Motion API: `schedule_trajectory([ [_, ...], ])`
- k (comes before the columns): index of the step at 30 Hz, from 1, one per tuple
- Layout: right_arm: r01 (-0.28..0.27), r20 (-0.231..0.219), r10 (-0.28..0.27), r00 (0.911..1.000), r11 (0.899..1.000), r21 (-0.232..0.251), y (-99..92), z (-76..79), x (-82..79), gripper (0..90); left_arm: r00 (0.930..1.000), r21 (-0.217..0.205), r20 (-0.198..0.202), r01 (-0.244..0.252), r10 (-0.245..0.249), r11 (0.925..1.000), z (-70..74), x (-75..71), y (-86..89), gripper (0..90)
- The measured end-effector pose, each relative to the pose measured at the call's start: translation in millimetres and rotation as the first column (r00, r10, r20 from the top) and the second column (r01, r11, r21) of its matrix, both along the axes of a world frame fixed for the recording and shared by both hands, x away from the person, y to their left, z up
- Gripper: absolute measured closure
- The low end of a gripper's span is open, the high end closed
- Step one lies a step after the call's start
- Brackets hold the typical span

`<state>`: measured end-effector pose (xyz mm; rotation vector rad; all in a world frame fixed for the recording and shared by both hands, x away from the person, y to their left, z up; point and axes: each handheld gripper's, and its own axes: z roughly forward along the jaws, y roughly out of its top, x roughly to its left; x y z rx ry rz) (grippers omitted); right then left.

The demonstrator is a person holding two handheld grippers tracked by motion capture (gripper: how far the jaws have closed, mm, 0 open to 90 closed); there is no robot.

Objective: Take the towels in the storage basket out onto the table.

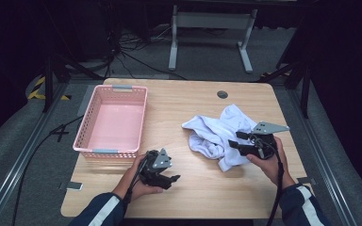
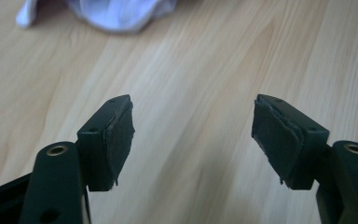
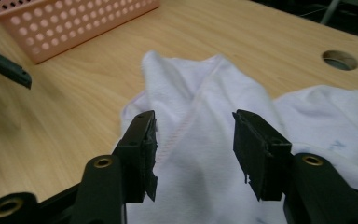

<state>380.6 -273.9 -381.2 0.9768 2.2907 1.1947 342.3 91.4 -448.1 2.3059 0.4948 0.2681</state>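
Observation:
A crumpled white cloth (image 1: 219,134) lies on the right half of the wooden table (image 1: 202,188). My right gripper (image 1: 235,140) hovers at the cloth's right edge, held by a hand. In the right gripper view the gripper (image 3: 195,144) is open, and the cloth (image 3: 200,107) spreads beneath and beyond the jaws without being pinched. My left gripper (image 1: 172,181) sits low near the front of the table, just in front of the pink basket (image 1: 142,117). In its own view it (image 2: 193,135) is open over bare wood, and the cloth's edge (image 2: 116,11) shows far ahead.
The pink perforated basket (image 3: 74,21) is empty and stands at the table's left. A round cable hole (image 1: 222,94) lies near the far edge, behind the cloth. Beyond the table, a white frame's legs (image 1: 212,42) and cables are on the floor.

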Motion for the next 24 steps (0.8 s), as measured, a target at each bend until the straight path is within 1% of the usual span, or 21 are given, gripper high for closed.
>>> schedule_trajectory([
  [1,-0.004,-0.01,0.004,0.9999,1.0,-0.013,5.7,-2.1,0.3,46.7,1.0,0.003,-0.004,-0.007,0.007,1.0,-2.0,-1.8,4.7,29.8],
  [2,-0.007,-0.021,0.006,0.9998,0.999,-0.041,12.2,-7.9,3.9,47.0,0.9999,0.011,-0.005,-0.016,0.016,0.9998,-3.6,-3.7,11.0,29.7],
  [3,0.001,-0.032,-0.003,0.9995,0.998,-0.064,14.1,-11.8,7.1,47.4,0.9995,0.008,-0.015,-0.026,0.026,0.9996,-5.6,-5.2,16.7,29.5],
  [4,0.001,-0.032,-0.003,0.9995,0.998,-0.064,14.1,-11.8,7.1,47.4,0.9993,0.005,-0.023,-0.029,0.029,0.9996,-7.0,-6.3,22.0,29.5],
  [5,0.003,-0.059,-0.007,0.9982,0.997,-0.073,14.7,-16.2,10.7,47.7,0.9991,0.007,-0.024,-0.035,0.035,0.9994,-8.1,-7.4,26.8,29.3],
  [6,0.004,-0.084,-0.011,0.9964,0.996,-0.087,14.1,-21.0,14.4,50.6,0.9982,-0.001,-0.035,-0.048,0.047,0.9989,-9.5,-8.9,31.6,29.3],
  [7,0.01,-0.093,-0.02,0.9954,0.995,-0.104,12.3,-26.8,17.8,56.2,0.998,0.001,-0.038,-0.05,0.05,0.9987,-10.4,-9.2,35.0,29.4],
  [8,0.008,-0.108,-0.019,0.994,0.996,-0.094,10.1,-29.9,19.4,63.6,0.9975,0.004,-0.043,-0.056,0.056,0.9984,-11.3,-9.8,37.6,29.4],
  [9,-0.001,-0.119,-0.008,0.9928,0.997,-0.077,7.6,-31.6,20.6,68.2,0.9969,0.001,-0.048,-0.063,0.063,0.998,-12.4,-9.9,39.6,29.4],
  [11,0.017,-0.115,-0.025,0.9931,0.998,-0.064,3.6,-28.0,20.1,72.3,0.9958,0.002,-0.053,-0.075,0.075,0.9972,-13.4,-10.0,42.3,29.5],
  [13,0.007,-0.1,-0.01,0.9949,1.0,-0.027,1.0,-18.4,15.8,72.3,0.9959,0.005,-0.05,-0.075,0.075,0.9972,-13.3,-10.3,44.2,29.6],
  [14,-0.005,-0.076,0.003,0.9971,1.0,-0.014,0.4,-11.3,11.4,73.8,0.9952,0.005,-0.058,-0.078,0.079,0.9969,-13.7,-10.6,45.3,29.7],
  [15,-0.005,-0.076,0.003,0.9971,1.0,-0.014,0.4,-11.3,11.4,73.8,0.9952,0.005,-0.058,-0.078,0.079,0.9969,-13.7,-10.6,45.3,29.5],
  [16,-0.005,-0.062,0.004,0.9981,1.0,-0.014,0.7,-8.3,9.2,72.8,0.9951,0.012,-0.06,-0.078,0.079,0.9969,-14.3,-10.2,45.5,29.5],
  [17,-0.009,-0.053,0.009,0.9986,1.0,-0.01,1.2,-6.1,7.5,73.8,0.9945,0.015,-0.064,-0.082,0.083,0.9965,-15.4,-10.5,45.1,29.4],
  [18,-0.016,-0.052,0.015,0.9985,1.0,-0.006,1.5,-5.0,6.5,77.9,0.9944,0.02,-0.067,-0.08,0.082,0.9966,-16.4,-10.4,44.9,29.4],
  [19,-0.023,-0.049,0.022,0.9986,1.0,-0.017,2.1,-5.2,6.0,82.5,0.9942,0.025,-0.071,-0.079,0.081,0.9965,-16.9,-10.6,44.6,29.3],
  [20,-0.027,-0.05,0.026,0.9984,0.999,-0.023,4.1,-5.5,4.7,88.1,0.9946,0.028,-0.063,-0.08,0.082,0.9964,-17.4,-10.8,44.1,29.5],
  [22,-0.036,-0.055,0.035,0.9979,0.999,-0.022,5.2,-5.3,4.5,88.3,0.9941,0.015,-0.069,-0.083,0.084,0.9964,-16.5,-11.5,44.7,29.5],
  [23,-0.045,-0.057,0.043,0.9975,0.998,-0.037,7.9,-4.7,4.1,87.9,0.9941,0.013,-0.067,-0.085,0.086,0.9963,-16.2,-11.5,45.0,29.3],
  [24,-0.045,-0.059,0.043,0.9974,0.998,-0.044,9.7,-4.6,4.1,83.3,0.9943,0.015,-0.064,-0.085,0.086,0.9963,-15.9,-11.5,45.6,29.1],
])
